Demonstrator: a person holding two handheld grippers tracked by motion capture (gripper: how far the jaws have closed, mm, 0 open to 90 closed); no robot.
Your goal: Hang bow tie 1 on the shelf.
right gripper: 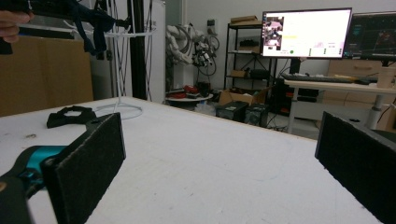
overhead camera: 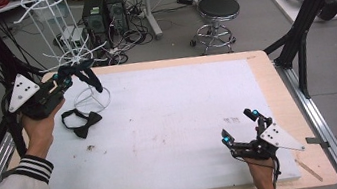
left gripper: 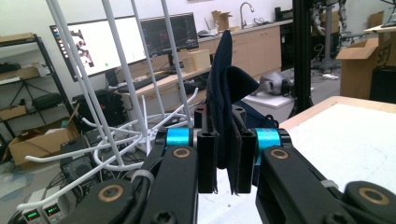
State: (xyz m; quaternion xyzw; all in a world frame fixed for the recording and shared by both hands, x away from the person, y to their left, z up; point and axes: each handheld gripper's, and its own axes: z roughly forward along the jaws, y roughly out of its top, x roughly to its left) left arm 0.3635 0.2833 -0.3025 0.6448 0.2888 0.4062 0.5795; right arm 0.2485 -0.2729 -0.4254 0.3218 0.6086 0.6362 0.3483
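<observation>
My left gripper is raised at the table's far left corner, shut on a dark navy bow tie whose strap hangs beside the white wire rack. In the left gripper view the navy bow tie stands pinched between the pads of the left gripper, with the rack's prongs just behind. A black bow tie lies flat on the white mat near the rack's base. My right gripper rests open at the front right; in its own view the right gripper holds nothing.
The white mat covers most of the wooden table. The right gripper view shows the black bow tie and the rack's base ring far off. A stool and computers stand beyond the table.
</observation>
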